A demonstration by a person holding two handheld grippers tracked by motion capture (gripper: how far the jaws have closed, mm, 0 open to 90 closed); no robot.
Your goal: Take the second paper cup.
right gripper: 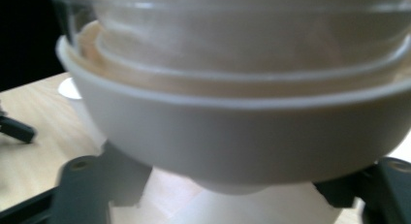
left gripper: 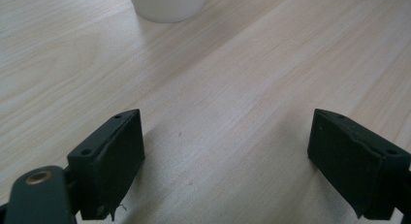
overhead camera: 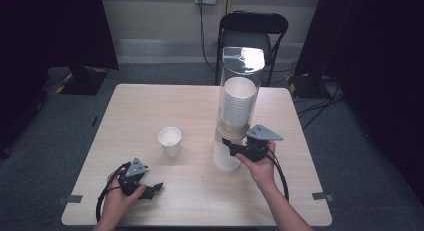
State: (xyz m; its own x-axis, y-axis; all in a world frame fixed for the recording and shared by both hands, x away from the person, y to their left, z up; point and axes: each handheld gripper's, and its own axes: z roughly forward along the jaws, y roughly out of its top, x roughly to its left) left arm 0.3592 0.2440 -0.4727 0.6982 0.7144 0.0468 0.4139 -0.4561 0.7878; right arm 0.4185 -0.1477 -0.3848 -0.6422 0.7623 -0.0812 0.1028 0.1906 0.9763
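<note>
Left tongs (overhead camera: 156, 188): open, low over surface (overhead camera: 150, 111), holding nothing.
Right tongs (overhead camera: 228, 144): spread around cup (right gripper: 232, 204) under dispenser (overhead camera: 239, 91); contact unclear.
Loose cup (overhead camera: 170, 141): upright, mid-surface.

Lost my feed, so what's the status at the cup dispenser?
Left tongs open, resting on table. Right tongs astride the cup under the dispenser; closure unclear. Loose cup stands apart, not obstructing.
</note>
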